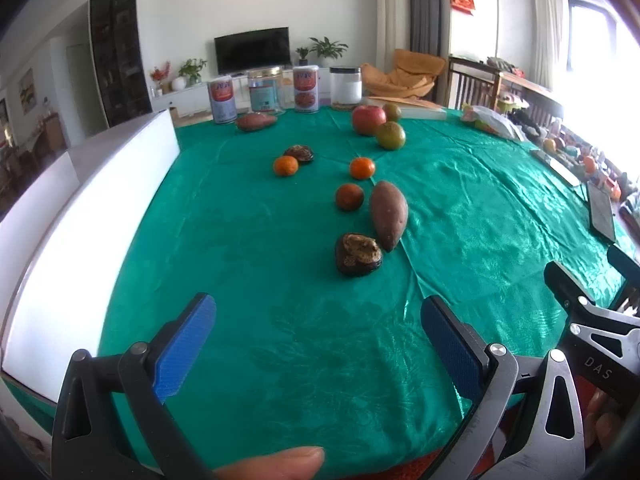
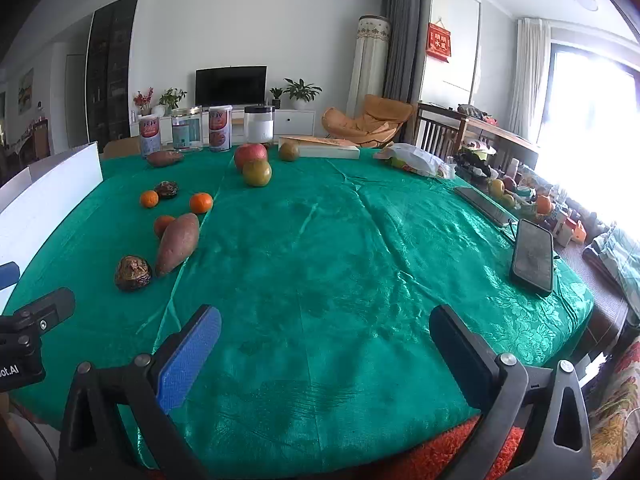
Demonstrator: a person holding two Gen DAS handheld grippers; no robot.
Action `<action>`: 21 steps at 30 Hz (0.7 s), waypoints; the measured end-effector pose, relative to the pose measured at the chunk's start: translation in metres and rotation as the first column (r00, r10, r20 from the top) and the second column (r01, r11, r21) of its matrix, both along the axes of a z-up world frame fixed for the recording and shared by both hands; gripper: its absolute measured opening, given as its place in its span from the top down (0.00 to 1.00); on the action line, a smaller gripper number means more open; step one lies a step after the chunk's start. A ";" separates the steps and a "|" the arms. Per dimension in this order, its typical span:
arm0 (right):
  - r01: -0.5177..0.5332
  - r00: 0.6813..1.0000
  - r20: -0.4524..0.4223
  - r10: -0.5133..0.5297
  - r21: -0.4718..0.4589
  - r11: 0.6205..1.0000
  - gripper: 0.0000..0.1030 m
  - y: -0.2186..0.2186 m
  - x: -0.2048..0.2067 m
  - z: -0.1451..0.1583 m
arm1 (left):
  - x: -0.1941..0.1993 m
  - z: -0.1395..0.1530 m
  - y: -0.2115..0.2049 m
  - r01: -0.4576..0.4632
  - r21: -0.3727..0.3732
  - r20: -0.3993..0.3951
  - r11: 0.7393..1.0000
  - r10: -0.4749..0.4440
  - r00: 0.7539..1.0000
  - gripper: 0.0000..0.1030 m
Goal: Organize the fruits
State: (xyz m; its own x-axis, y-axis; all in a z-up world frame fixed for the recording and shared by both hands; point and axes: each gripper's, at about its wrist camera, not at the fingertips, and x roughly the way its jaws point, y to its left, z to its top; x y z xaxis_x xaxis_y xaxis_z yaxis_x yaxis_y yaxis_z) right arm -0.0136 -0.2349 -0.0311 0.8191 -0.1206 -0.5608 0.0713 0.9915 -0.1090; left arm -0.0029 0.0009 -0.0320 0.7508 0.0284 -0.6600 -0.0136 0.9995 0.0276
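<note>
Fruit and roots lie scattered on a green tablecloth (image 1: 280, 280). Nearest to my open left gripper (image 1: 318, 312) is a dark brown lumpy fruit (image 1: 357, 255), with a sweet potato (image 1: 388, 214) just beyond it. Three small oranges (image 1: 349, 196) (image 1: 362, 168) (image 1: 285, 166) sit farther back beside a second dark fruit (image 1: 300, 153). A red apple (image 1: 368, 120) and two green-brown fruits (image 1: 390, 135) stand near the far edge, and another sweet potato (image 1: 255, 121) lies far left. My right gripper (image 2: 326, 320) is open over bare cloth; the same sweet potato (image 2: 177, 243) lies to its left.
A white box (image 1: 80, 216) borders the table's left side. Cans and jars (image 1: 304, 89) line the far edge, with a flat box (image 2: 320, 147) and a plastic bag (image 2: 416, 160). Two phones (image 2: 532, 256) rest on the right. A finger (image 1: 280, 462) shows at the bottom.
</note>
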 end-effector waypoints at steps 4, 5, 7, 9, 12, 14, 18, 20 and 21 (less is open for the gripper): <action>-0.006 1.000 -0.002 0.006 -0.009 1.000 0.00 0.003 0.000 -0.001 | 0.000 -0.001 0.000 -0.002 0.005 -0.001 1.000 0.002 1.000 0.00; -0.008 1.000 -0.001 0.008 -0.011 1.000 0.00 0.004 0.000 -0.001 | -0.001 -0.001 0.000 -0.001 0.007 0.003 1.000 0.001 1.000 0.00; -0.009 1.000 0.001 0.009 -0.014 1.000 0.00 0.005 0.000 -0.001 | -0.002 -0.001 -0.001 0.000 0.007 0.012 1.000 0.000 1.000 0.00; -0.011 1.000 0.002 0.011 -0.014 1.000 0.00 0.005 0.000 -0.001 | -0.002 0.000 -0.001 0.001 0.004 0.015 1.000 -0.001 1.000 0.00; -0.011 1.000 0.001 0.011 -0.015 1.000 0.00 0.005 0.000 -0.002 | -0.002 0.000 0.001 0.000 0.000 0.012 1.000 0.000 1.000 0.00; -0.012 1.000 0.002 0.012 -0.015 1.000 0.00 0.005 0.000 -0.002 | -0.002 0.000 0.001 0.000 -0.001 0.011 1.000 0.000 1.000 0.00; -0.012 1.000 0.002 0.012 -0.015 1.000 0.00 0.005 0.000 -0.002 | -0.002 -0.001 0.002 0.000 0.003 0.007 1.000 0.000 1.000 0.00; -0.012 1.000 0.001 0.012 -0.016 1.000 0.00 0.005 0.000 -0.002 | -0.002 -0.001 0.001 0.001 0.004 0.004 1.000 -0.001 1.000 0.00; -0.012 1.000 0.001 0.012 -0.016 1.000 0.00 0.005 0.000 -0.002 | -0.002 -0.002 0.000 0.002 0.004 0.002 1.000 -0.002 1.000 0.00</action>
State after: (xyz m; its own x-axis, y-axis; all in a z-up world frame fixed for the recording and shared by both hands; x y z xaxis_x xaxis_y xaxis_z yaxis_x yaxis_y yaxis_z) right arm -0.0139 -0.2299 -0.0330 0.8215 -0.1195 -0.5576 0.0593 0.9904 -0.1249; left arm -0.0045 0.0013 -0.0337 0.7522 0.0295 -0.6583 -0.0113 0.9994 0.0319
